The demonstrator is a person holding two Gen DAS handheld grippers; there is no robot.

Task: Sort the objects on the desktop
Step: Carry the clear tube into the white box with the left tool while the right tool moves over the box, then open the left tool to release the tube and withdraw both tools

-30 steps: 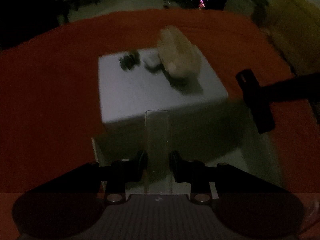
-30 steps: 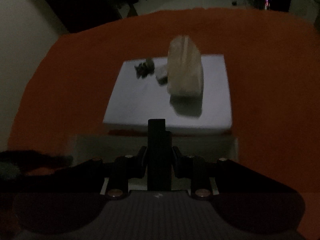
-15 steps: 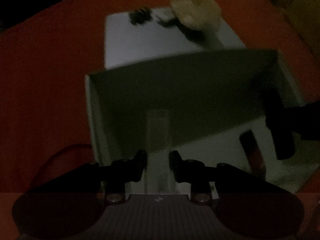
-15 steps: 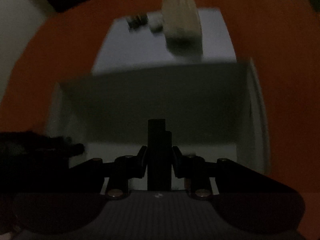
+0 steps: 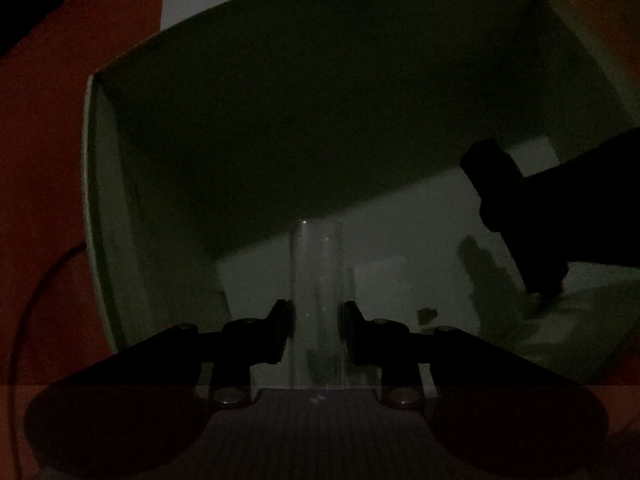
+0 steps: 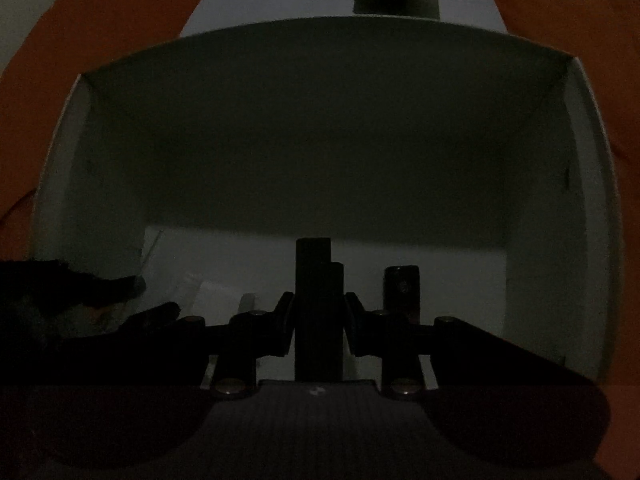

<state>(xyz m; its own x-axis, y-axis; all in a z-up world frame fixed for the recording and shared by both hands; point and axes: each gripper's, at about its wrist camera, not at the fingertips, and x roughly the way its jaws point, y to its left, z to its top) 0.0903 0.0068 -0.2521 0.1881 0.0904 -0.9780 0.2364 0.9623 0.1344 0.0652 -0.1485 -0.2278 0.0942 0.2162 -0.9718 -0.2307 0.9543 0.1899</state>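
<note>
red-orange cloth (image 5: pixel 44 140) covers surface; thin dark cable (image 5: pixel 36 292) curves across cloth at left.

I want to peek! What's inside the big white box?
Inside the white box both grippers reach in: the left gripper holds a clear piece, the right gripper a black block. A small dark item rests on the floor. The grippers hide the near floor.
</note>
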